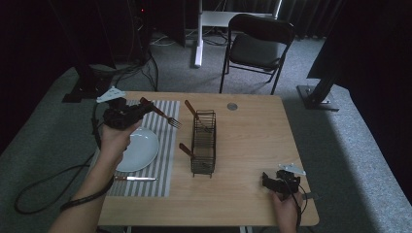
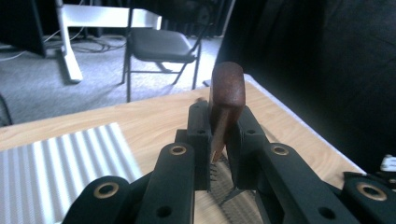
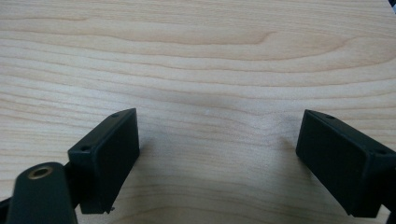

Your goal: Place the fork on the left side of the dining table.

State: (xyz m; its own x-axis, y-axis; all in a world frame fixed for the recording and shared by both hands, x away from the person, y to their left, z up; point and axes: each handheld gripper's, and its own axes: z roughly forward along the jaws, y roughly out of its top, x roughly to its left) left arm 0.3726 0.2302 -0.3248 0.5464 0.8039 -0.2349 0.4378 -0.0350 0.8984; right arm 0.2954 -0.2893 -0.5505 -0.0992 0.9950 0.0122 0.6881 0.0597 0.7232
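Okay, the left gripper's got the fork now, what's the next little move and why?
Probably lower the fork onto the striped placemat to the right of the plate. The left gripper clamps its wooden handle above the mat's far end, and the knife already lies on the mat. The right gripper rests open on the table.

The table (image 1: pixel 252 145) is pale wood with a wavy grain. A grey-and-white striped mat (image 1: pixel 163 160) lies by its left edge, under a white plate (image 1: pixel 141 150). Both grippers, left (image 1: pixel 138 110) and right (image 1: pixel 266 178), are black. The fork (image 1: pixel 163 115) has a reddish-brown handle and silver tines. The rack (image 1: pixel 203 143) is dark wire. The knife (image 1: pixel 136 178) is silver.
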